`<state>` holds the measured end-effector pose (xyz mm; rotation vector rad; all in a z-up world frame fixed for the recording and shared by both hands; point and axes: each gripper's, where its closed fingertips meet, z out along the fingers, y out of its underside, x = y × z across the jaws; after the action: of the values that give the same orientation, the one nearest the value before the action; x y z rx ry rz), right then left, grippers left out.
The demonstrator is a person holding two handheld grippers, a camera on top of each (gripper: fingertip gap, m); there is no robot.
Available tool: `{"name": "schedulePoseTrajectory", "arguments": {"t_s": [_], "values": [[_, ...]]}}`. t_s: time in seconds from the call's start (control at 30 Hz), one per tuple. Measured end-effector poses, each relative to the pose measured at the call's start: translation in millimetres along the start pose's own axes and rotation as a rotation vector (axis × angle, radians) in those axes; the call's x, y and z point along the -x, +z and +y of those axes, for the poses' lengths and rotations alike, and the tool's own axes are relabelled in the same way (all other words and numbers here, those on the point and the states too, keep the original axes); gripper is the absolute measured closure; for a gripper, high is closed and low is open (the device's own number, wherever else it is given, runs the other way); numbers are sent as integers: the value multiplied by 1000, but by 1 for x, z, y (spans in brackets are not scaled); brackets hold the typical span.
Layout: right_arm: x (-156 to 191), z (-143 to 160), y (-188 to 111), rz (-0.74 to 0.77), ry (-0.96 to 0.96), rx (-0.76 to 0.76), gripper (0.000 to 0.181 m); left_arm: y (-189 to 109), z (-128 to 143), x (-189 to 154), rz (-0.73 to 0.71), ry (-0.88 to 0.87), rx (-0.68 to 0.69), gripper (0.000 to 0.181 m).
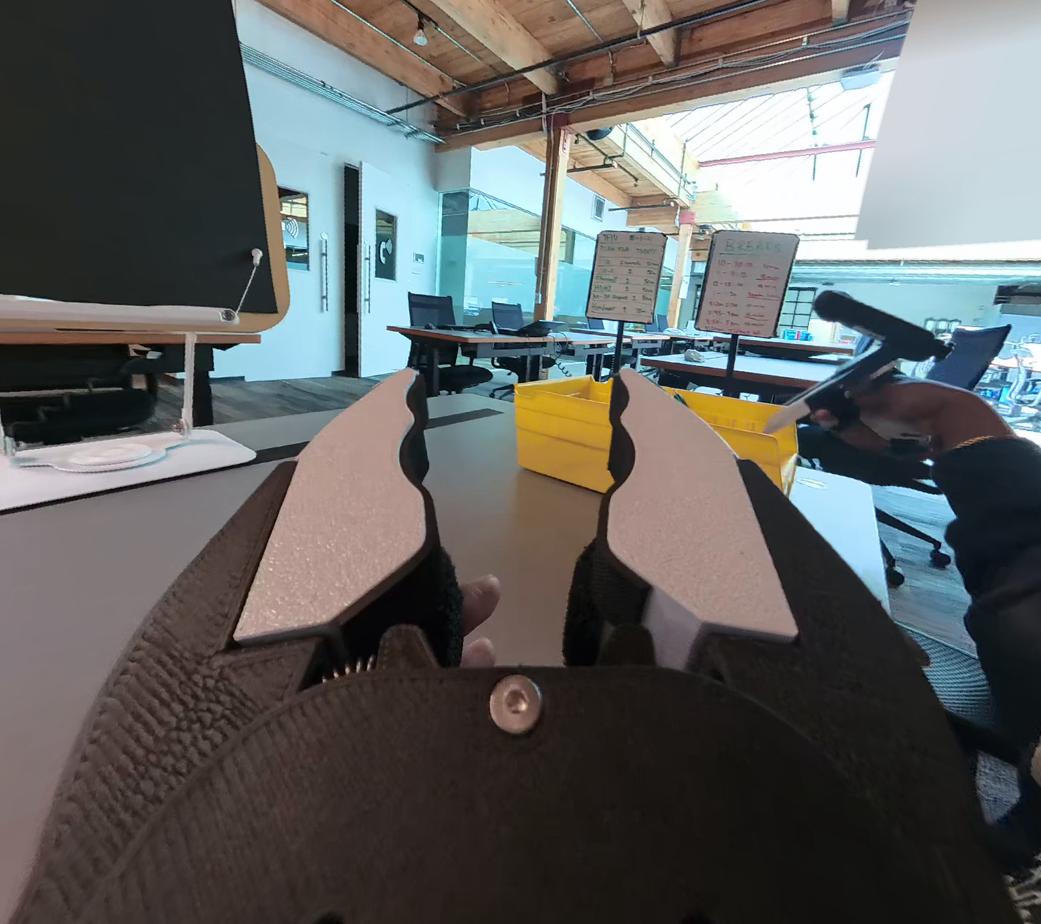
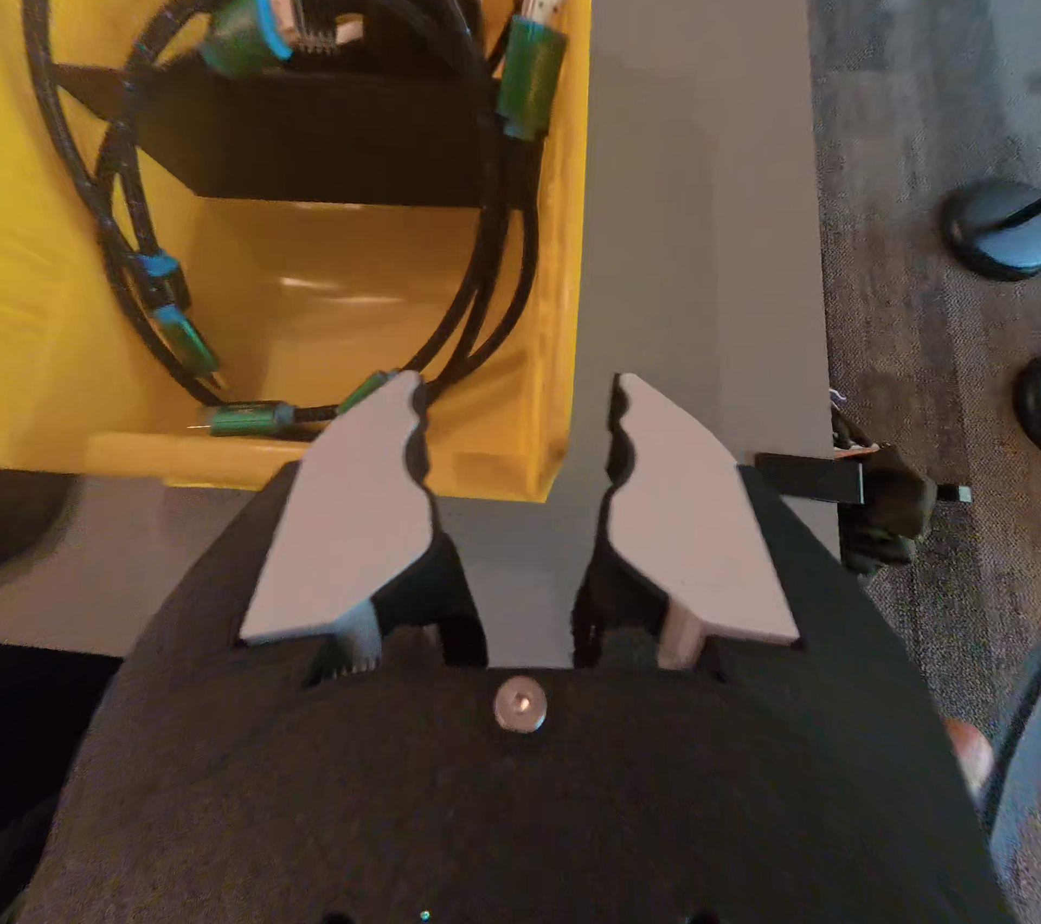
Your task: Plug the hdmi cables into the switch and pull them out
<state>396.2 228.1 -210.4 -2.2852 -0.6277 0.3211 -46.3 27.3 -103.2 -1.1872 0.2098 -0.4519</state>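
HDMI cables, black braided with green plugs, coiled inside yellow bin around black switch; we see none plugged in. Right gripper above bin's near corner, jaws wide apart, empty. Left gripper over grey table, jaws equally wide, holding nothing.

Glossy plastic is being shown by the yellow bin; braided cloth sheathing is being shown by the cables; the surface is looking matt and smooth.
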Motion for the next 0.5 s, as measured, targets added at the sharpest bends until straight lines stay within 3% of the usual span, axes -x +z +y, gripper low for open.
{"name": "schedulePoseTrajectory", "arguments": {"t_s": [0.1, 0.27, 0.5], "values": [[-6, -2, 13, 51, -16, -11, 177, 0, 2, 2, -17, 31, 12, 120], [39, -8, 23, -79, -137, -110, 169, 2, 7, 3, 4, -51, 19, 120], [115, -37, 60, -95, -354, -62, 164, 2, 4, 4, -19, 4, 10, 120]]}}
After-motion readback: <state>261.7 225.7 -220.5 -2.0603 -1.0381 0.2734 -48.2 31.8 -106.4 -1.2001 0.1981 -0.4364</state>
